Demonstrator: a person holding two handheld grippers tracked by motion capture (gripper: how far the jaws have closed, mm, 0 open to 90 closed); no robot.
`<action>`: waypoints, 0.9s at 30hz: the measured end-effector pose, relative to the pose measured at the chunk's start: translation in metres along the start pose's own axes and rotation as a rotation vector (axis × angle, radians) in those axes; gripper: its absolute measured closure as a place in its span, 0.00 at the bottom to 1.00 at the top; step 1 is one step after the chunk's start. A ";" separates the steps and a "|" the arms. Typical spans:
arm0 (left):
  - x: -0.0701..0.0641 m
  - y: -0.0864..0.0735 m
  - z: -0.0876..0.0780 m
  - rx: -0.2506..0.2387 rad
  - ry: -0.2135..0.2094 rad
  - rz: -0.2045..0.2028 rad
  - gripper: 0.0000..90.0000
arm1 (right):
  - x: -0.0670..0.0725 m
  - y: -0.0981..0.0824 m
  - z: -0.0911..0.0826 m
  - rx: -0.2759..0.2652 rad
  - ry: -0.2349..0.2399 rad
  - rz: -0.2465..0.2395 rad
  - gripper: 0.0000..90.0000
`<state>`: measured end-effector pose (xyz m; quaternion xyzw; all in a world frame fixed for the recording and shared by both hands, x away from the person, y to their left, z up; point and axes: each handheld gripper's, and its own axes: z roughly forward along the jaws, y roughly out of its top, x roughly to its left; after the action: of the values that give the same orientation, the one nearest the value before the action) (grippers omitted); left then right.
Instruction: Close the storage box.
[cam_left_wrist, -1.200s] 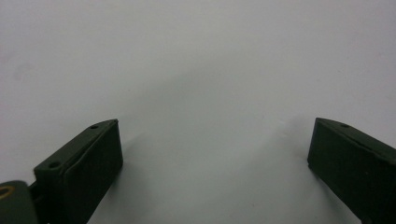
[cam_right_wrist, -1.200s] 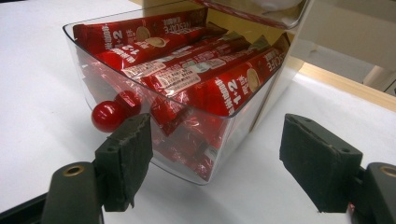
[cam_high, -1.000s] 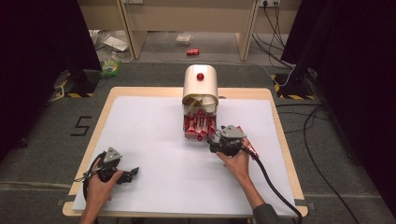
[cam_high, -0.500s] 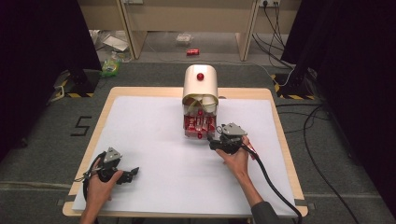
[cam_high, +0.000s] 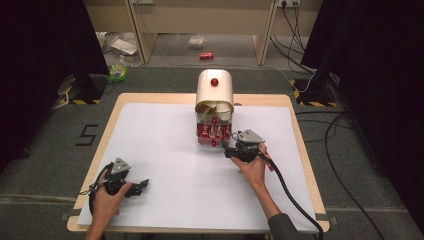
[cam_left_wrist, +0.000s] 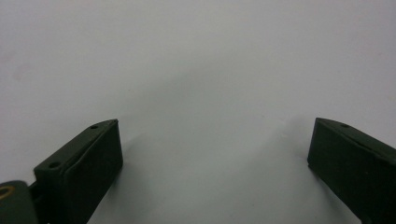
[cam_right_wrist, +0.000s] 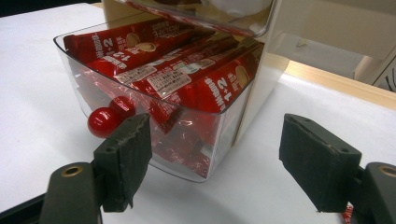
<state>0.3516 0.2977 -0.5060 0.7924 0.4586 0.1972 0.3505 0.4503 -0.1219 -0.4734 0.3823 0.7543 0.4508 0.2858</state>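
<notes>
White sheeting covers the wooden worktop (cam_high: 150, 100), which stands on grey carpet with dark curtains to either side. Nearest the person, at about 7 o'clock on the worktop, the left tongs (cam_high: 143, 184) lie low in the left hand (cam_high: 107, 197); the left gripper view has both jaws set wide apart over bare white sheet, with nothing between them. Farther in, at about 4 o'clock from the worktop's centre, the right hand (cam_high: 254, 167) holds the right tongs (cam_high: 226, 148), whose tips point toward 10 o'clock at the clear drawer (cam_right_wrist: 205, 126). Their jaws stand wide open and grip nothing; in the right gripper view one jaw sits just in front of the drawer's near corner, beside its red knob (cam_right_wrist: 100, 122), the other well off over the sheet. The drawer is pulled out and packed with red sachets (cam_right_wrist: 187, 77). Behind it, at 12 o'clock, rises the cream dispenser (cam_high: 215, 90), bearing a red button (cam_high: 214, 81) on top. Beyond the worktop, a red can (cam_high: 206, 55) lies on the floor under a pale desk.
</notes>
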 end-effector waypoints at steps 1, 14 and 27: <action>0.000 0.000 0.000 0.000 0.000 0.000 0.03 | 0.000 0.000 0.001 0.002 -0.002 0.001 0.29; 0.000 0.000 0.000 0.000 0.000 0.000 0.03 | -0.006 0.001 0.015 -0.011 -0.014 0.024 0.28; 0.000 0.000 0.000 0.000 0.000 0.000 0.03 | -0.013 0.006 0.026 -0.012 -0.038 0.017 0.28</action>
<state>0.3516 0.2976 -0.5060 0.7924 0.4585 0.1974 0.3505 0.4795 -0.1185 -0.4780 0.3956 0.7425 0.4505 0.2986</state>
